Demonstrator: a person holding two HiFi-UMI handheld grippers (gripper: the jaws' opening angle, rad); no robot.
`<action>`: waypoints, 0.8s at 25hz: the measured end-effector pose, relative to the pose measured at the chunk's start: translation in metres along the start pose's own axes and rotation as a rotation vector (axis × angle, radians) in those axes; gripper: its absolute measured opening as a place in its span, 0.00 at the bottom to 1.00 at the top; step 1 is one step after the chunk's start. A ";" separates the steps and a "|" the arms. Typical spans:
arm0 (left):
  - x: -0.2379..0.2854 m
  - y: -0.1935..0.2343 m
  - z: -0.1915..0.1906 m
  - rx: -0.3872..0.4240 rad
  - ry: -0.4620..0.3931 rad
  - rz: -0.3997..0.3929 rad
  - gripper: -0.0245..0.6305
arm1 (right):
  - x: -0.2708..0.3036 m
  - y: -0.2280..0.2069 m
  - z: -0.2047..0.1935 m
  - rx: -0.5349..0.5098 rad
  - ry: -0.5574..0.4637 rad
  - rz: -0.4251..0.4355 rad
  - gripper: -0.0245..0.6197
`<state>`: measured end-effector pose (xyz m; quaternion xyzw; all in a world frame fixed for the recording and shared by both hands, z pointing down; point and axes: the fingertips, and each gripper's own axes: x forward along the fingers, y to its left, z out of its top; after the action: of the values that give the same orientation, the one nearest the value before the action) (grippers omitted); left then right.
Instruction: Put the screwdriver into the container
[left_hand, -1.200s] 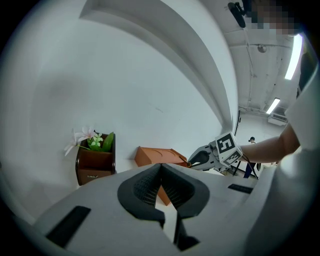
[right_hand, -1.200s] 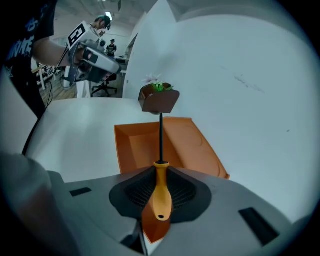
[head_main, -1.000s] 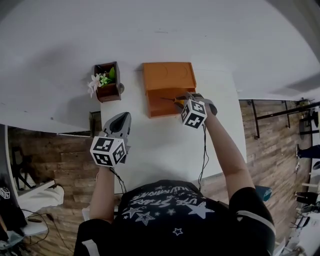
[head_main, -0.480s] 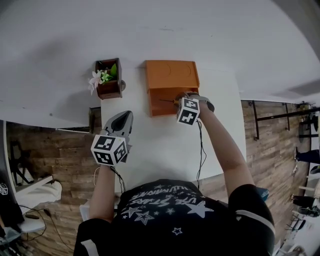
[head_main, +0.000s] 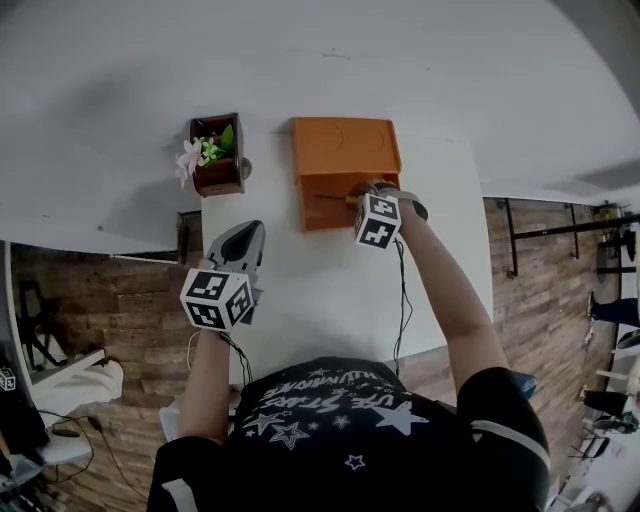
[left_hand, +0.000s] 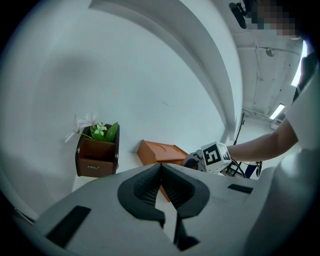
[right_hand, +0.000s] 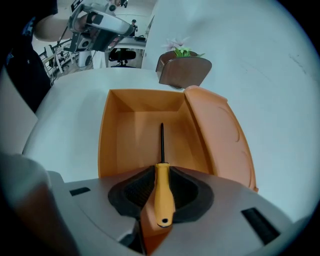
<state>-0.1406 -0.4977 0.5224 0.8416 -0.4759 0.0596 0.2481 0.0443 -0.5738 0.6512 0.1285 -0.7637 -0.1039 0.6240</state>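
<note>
My right gripper (right_hand: 161, 172) is shut on the screwdriver (right_hand: 162, 192), which has a yellow handle and a thin black shaft. The shaft points out over the open orange container (right_hand: 150, 137), above its bare floor. In the head view the right gripper (head_main: 362, 196) hangs at the front edge of the container (head_main: 340, 185), whose lid (head_main: 343, 147) lies open toward the wall. My left gripper (head_main: 240, 245) stays over the table's left side, jaws closed with nothing between them (left_hand: 161, 172).
A brown planter with white flowers (head_main: 215, 165) stands at the table's back left corner, left of the container. The white table (head_main: 330, 290) meets a white wall behind. Wooden floor shows on both sides, with shelving at the right.
My right gripper has carried the screwdriver a little forward and up toward the container's opening. The left gripper has stayed in place.
</note>
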 end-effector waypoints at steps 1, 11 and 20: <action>0.000 0.000 0.000 0.000 0.001 -0.001 0.07 | 0.000 0.000 -0.001 -0.004 -0.002 0.004 0.19; -0.010 -0.012 0.004 0.013 -0.020 -0.018 0.07 | -0.039 -0.009 -0.007 0.079 -0.050 -0.116 0.23; -0.035 -0.049 0.008 0.044 -0.054 -0.045 0.07 | -0.107 0.017 0.005 0.219 -0.190 -0.210 0.23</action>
<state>-0.1200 -0.4537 0.4861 0.8587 -0.4620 0.0416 0.2180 0.0586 -0.5229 0.5563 0.2644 -0.8084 -0.0966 0.5170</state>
